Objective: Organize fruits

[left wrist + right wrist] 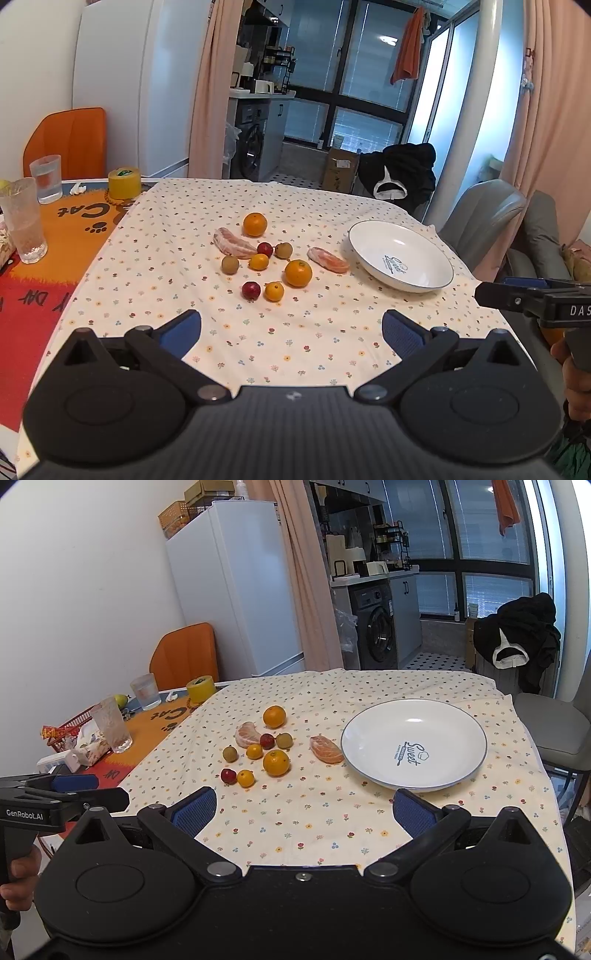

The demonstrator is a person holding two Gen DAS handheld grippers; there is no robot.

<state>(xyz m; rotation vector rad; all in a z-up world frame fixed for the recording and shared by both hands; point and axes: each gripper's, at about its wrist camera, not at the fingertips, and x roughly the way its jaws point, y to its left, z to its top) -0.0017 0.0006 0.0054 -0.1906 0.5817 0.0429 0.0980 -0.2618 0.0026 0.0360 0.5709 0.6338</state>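
Both my grippers hang over the near edge of the cloth (314,823), the left gripper (291,334) and the right gripper (304,812) each with jaws wide apart and nothing between them. The fruits lie loose at my 12 o'clock, the empty plate (369,716) at 1 o'clock. I think the risk is rolling: the small round ones sit close together, so a wide jaw coming down on one may push its neighbour, and it could run over the cloth to the edge. The peeled segments look soft and may be crushed. From near to far I count two red fruits (228,775), two small yellow ones (246,778), two oranges (276,762), two brown-green ones (230,753), two segments (326,750), one plate.
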